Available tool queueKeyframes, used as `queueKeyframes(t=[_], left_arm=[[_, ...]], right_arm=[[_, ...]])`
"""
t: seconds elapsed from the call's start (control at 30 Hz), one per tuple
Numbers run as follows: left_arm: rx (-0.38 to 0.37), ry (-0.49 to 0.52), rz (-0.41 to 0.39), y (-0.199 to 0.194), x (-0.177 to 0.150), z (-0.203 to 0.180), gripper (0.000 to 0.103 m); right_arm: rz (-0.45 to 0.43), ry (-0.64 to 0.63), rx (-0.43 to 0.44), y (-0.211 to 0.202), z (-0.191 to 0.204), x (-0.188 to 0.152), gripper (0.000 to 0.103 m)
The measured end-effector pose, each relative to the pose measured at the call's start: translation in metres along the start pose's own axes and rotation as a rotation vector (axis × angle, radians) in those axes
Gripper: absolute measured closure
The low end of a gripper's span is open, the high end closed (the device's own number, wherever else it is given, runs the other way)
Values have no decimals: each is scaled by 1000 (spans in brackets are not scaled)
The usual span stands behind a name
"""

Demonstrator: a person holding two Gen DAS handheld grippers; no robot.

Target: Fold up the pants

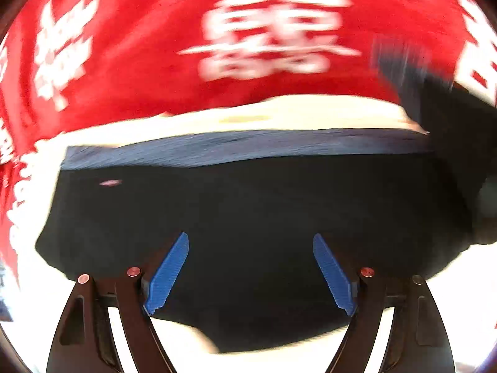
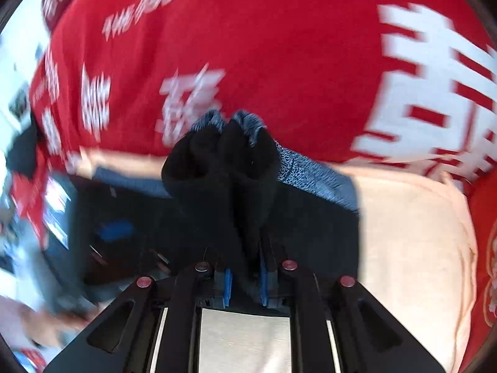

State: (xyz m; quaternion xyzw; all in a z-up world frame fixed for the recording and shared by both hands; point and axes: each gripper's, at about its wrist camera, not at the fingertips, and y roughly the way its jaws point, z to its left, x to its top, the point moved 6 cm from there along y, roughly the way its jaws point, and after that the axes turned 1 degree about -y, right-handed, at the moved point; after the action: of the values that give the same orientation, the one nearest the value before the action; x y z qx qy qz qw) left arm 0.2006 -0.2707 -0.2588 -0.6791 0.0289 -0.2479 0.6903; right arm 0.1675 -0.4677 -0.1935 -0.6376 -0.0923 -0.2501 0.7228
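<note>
The left gripper (image 1: 251, 275) is held open, with the dark pants (image 1: 248, 211) spread directly ahead of and beneath its fingers; the banded edge of the pants is seen beyond the fingertips, bordered by a cream cloth (image 1: 279, 115). The right gripper (image 2: 245, 283) is clamped on a bunched fold of the pants (image 2: 230, 168), with uncovered cream cloth (image 2: 413, 242) to its right. A red banner (image 2: 279, 46) lies beyond.

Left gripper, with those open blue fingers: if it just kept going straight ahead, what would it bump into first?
Most likely the pants: the left gripper is open with dark cloth filling the view between its fingers. How near is unclear.
</note>
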Motion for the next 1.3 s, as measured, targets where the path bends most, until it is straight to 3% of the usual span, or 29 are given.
queueKeyframes(t=[0.07,0.13,0.2,0.23,0.3,0.33,0.37,0.43,0.5,0.63,0.77,0.9,1.1,1.2,1.23,1.3], left_arm=[[59,-9,12,12,-2,35,19],[76,-26,19,23,-4,55,19],[52,-55,35,36,-14,69,19],[37,-60,43,38,-16,70,19],[5,-43,65,50,-21,63,19],[-7,-21,85,57,-25,57,19],[19,5,95,66,-30,52,17],[57,21,39,66,-32,49,16],[55,20,31,66,-34,51,16],[37,36,32,66,-34,53,15],[41,40,23,69,-32,58,15],[46,38,25,72,-31,57,15],[48,39,28,67,-31,52,15],[49,41,26,71,-30,53,15],[48,42,27,71,-30,52,15],[46,41,33,70,-29,52,15]], right_arm=[[63,-67,-64,37,30,-15,81],[160,-192,-210,80,59,-37,78],[172,-277,-331,87,73,-47,76],[158,-275,-344,78,78,-49,73],[147,-177,-254,60,76,-49,59],[146,-59,-157,47,68,-49,57],[144,13,-105,40,61,-49,56],[136,237,48,25,38,-50,56],[141,442,194,19,17,-55,56],[169,595,347,20,20,-67,56],[208,666,376,27,22,-78,56],[115,883,514,43,15,-66,56],[168,1023,549,76,11,-80,56],[137,1098,563,80,2,-85,58],[129,1098,556,80,-1,-80,61],[117,1073,536,78,-5,-71,97]])
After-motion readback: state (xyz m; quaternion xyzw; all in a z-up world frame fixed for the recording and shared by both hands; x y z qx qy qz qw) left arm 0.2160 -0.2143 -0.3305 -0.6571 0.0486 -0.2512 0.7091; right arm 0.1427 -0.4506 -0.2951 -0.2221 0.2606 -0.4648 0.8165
